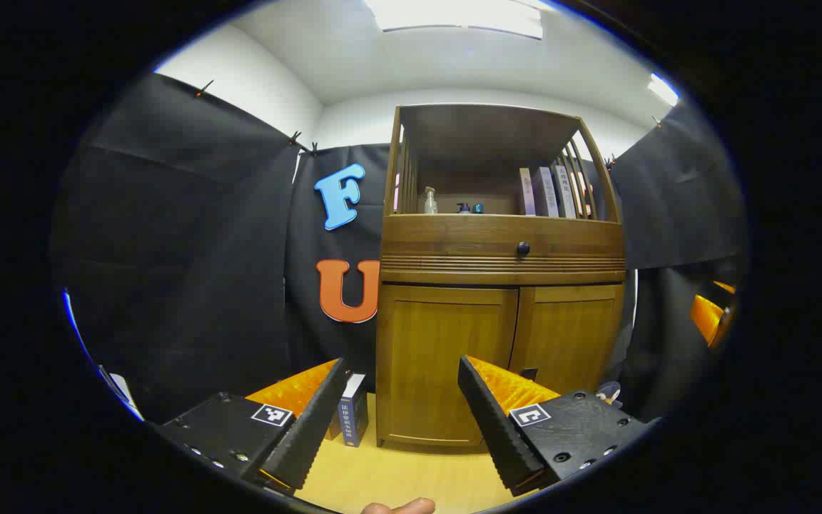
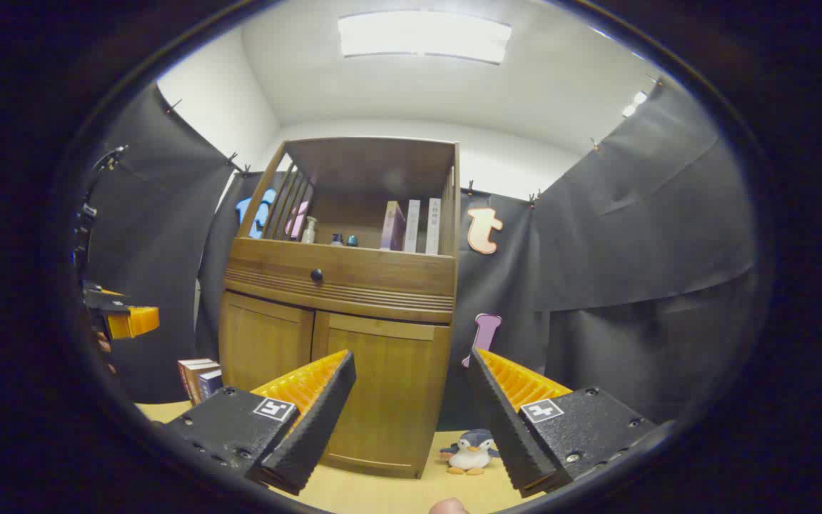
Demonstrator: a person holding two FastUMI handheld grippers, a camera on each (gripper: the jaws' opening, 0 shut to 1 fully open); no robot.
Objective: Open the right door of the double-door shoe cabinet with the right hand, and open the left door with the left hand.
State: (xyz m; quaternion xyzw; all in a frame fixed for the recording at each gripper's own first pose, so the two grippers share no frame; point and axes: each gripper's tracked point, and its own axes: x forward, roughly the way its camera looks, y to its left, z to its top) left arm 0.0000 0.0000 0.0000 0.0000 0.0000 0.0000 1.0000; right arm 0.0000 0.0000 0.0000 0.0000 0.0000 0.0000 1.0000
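Since both doors are shut, what matters is where each one sits relative to our grippers. The shoe cabinet (image 2: 336,335) stands on the floor against the far wall, and its right door (image 2: 386,389) lies straight ahead of the right gripper (image 2: 411,400), showing between that gripper's fingers in the right gripper view. The left door (image 1: 443,357) sits dead ahead of the left gripper (image 1: 402,407) in the same way. So each hand looks nearer to its own door, both well apart from the wood. Both grippers are spread wide, holding nothing. Each door is a tall panel, long axis upright. We can't make out handles on them.

Count-wise: two doors, one drawer knob (image 2: 317,275) above them, one toy penguin (image 2: 469,452) on the floor just right of the cabinet, and a few books (image 2: 197,378) standing on the floor to its left.
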